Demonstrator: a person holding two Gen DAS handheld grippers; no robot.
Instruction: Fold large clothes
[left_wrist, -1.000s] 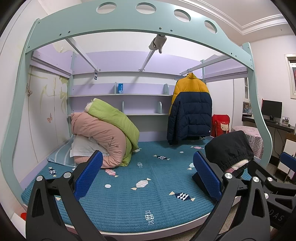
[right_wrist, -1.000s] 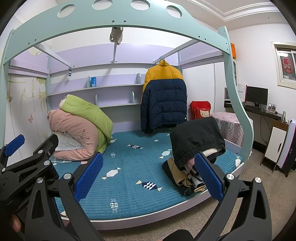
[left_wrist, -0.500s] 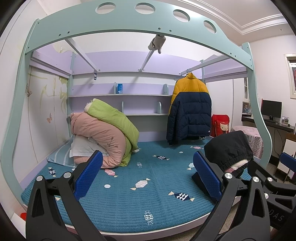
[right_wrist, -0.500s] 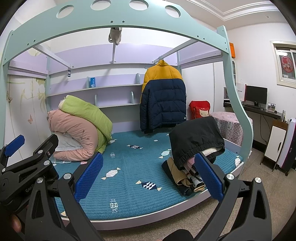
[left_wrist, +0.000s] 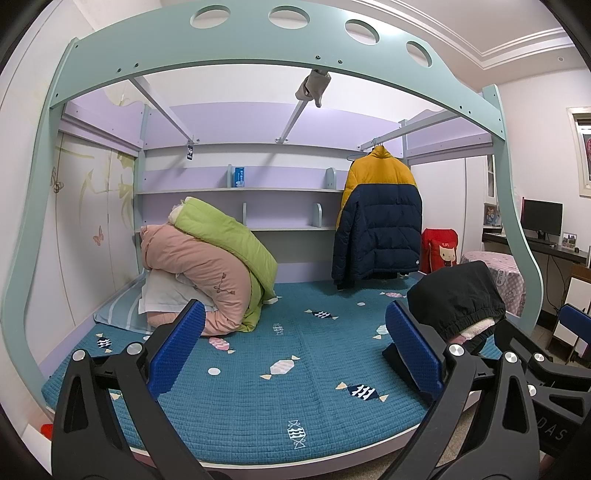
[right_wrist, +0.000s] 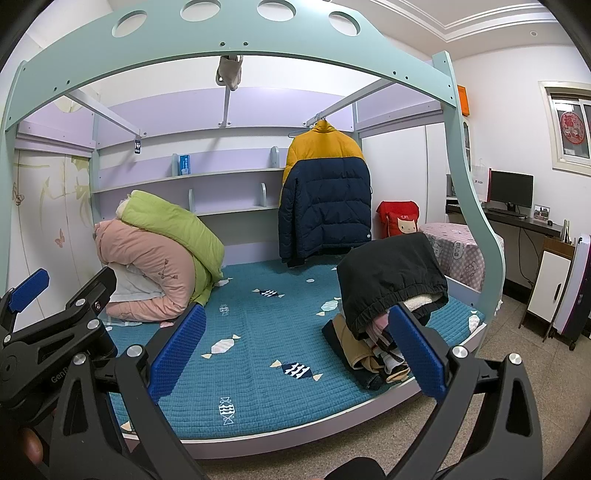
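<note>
A yellow and navy puffer jacket (left_wrist: 378, 221) hangs on a hanger from the bed frame's rail at the back right; it also shows in the right wrist view (right_wrist: 325, 195). A pile of clothes topped by a black garment (right_wrist: 388, 280) sits on the right front of the teal mattress (right_wrist: 258, 332), and also shows in the left wrist view (left_wrist: 458, 299). My left gripper (left_wrist: 295, 350) is open and empty, held in front of the bed. My right gripper (right_wrist: 295, 350) is open and empty too, beside the left one.
Rolled pink and green quilts (left_wrist: 210, 266) with a pillow lie at the bed's back left. The mint bed frame arch (left_wrist: 258, 40) spans overhead. A red bag (right_wrist: 399, 221), a checked cloth-covered table (right_wrist: 454, 251), and a desk with a monitor (right_wrist: 511, 192) stand at the right.
</note>
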